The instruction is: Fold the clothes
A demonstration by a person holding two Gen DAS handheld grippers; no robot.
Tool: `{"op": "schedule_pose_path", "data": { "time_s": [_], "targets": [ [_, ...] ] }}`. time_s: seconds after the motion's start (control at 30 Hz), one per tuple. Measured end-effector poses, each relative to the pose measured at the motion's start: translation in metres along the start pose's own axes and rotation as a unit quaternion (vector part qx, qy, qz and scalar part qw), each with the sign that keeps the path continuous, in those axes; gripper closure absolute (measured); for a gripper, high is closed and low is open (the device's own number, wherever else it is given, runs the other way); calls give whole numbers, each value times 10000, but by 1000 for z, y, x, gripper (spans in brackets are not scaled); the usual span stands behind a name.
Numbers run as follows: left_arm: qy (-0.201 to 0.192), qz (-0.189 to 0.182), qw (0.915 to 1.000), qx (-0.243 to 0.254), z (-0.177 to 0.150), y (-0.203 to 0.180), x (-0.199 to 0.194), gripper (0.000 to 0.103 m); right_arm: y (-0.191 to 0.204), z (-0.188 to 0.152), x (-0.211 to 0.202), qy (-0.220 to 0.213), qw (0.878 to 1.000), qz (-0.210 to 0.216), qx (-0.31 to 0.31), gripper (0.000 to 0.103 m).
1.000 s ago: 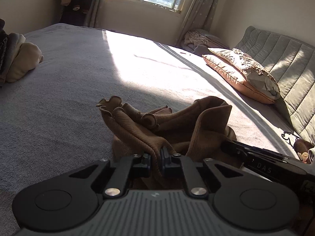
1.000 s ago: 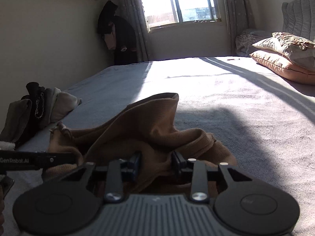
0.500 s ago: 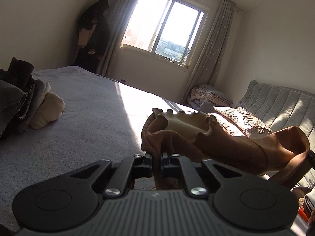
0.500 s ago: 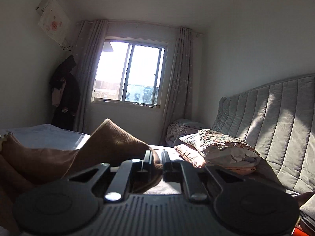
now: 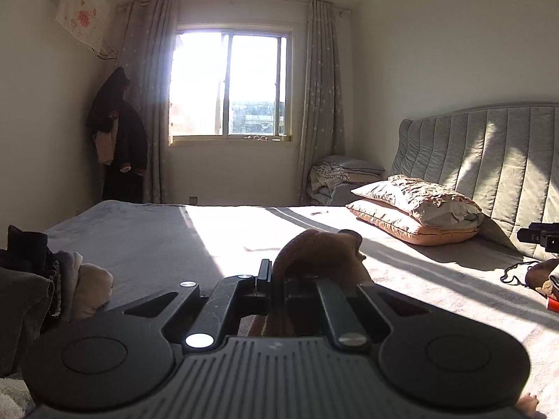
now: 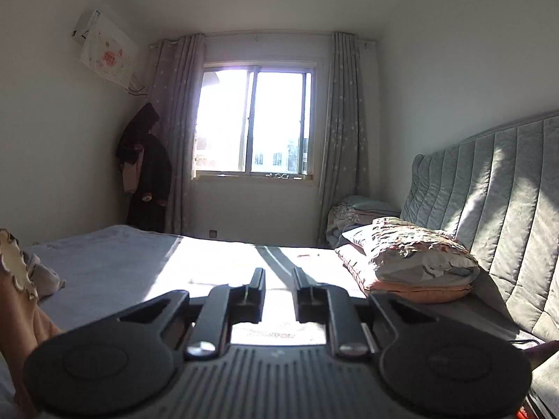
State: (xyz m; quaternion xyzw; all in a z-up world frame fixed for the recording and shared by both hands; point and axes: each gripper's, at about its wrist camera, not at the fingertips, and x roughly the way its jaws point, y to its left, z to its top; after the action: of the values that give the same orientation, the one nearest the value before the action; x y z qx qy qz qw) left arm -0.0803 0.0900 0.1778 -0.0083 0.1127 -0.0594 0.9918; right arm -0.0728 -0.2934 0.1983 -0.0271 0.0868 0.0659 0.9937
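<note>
My left gripper [image 5: 277, 274] is shut on a brown knitted garment [image 5: 316, 255], held up above the grey bed [image 5: 146, 234]; the cloth bunches over the fingertips and hangs below, mostly hidden by the gripper body. My right gripper [image 6: 278, 281] is open and empty, raised above the bed [image 6: 115, 262]. The same brown garment [image 6: 21, 317], with a pale scalloped edge, hangs at the far left of the right wrist view. The right gripper's tip [image 5: 539, 236] shows at the right edge of the left wrist view.
A pile of clothes [image 5: 42, 286] lies on the bed's left side. Two pillows [image 5: 419, 213] lean by the padded headboard [image 5: 489, 160]. Folded bedding [image 5: 339, 178] sits below the window. Dark coats [image 5: 118, 146] hang in the corner.
Both grippers rose from the bed with the garment. The right gripper, shut on the cloth half a second ago, has opened and let go; the left still holds it.
</note>
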Motion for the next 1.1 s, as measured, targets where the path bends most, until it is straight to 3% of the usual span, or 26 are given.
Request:
{"op": "schedule_pose_path", "data": {
  "time_s": [0.03,0.07,0.13,0.23,0.37,0.5,0.57,0.6,0.63,0.67,0.7,0.73,0.83,0.93,1.1],
  "targets": [
    [180,43,9998,-91,-12,6,9,97,1,-17,12,433,9989,144,43,4],
    [330,90,9993,-129,-22,10,16,97,2,-34,23,866,9958,288,85,1],
    [555,199,9982,-68,-33,15,26,97,3,-57,39,1531,9862,529,349,4],
    [693,318,9970,-133,-39,31,31,97,12,-80,57,2281,9621,1184,907,4],
    [793,341,9961,-177,-42,42,31,96,48,-99,65,2686,9481,1591,600,4],
    [943,351,9947,-225,-48,48,33,95,79,-120,76,3120,9224,2159,728,4],
    [1018,356,9939,-249,-50,51,33,95,96,-129,82,3291,9183,2152,464,5],
    [1071,360,9932,-276,-51,53,34,95,103,-134,85,3353,9171,2131,334,16],
    [1138,374,9923,-317,-52,55,36,95,110,-137,88,3373,9169,2120,232,41],
    [1189,400,9915,-344,-53,57,37,95,114,-136,87,3283,9206,2106,174,59],
    [1227,435,9908,-362,-54,60,37,95,119,-132,87,3186,9261,2018,50,85],
    [1247,466,9904,-379,-54,62,37,95,122,-128,86,3075,9315,1940,-65,89],
    [1122,558,9913,-395,-50,67,32,96,123,-103,71,2284,9608,1470,-553,92],
    [935,597,9934,-304,-45,67,24,96,119,-76,54,1404,9811,771,-1085,92],
    [946,524,9938,-246,-45,58,25,96,104,-53,34,595,9841,-189,-1664,92]
  ]
}}
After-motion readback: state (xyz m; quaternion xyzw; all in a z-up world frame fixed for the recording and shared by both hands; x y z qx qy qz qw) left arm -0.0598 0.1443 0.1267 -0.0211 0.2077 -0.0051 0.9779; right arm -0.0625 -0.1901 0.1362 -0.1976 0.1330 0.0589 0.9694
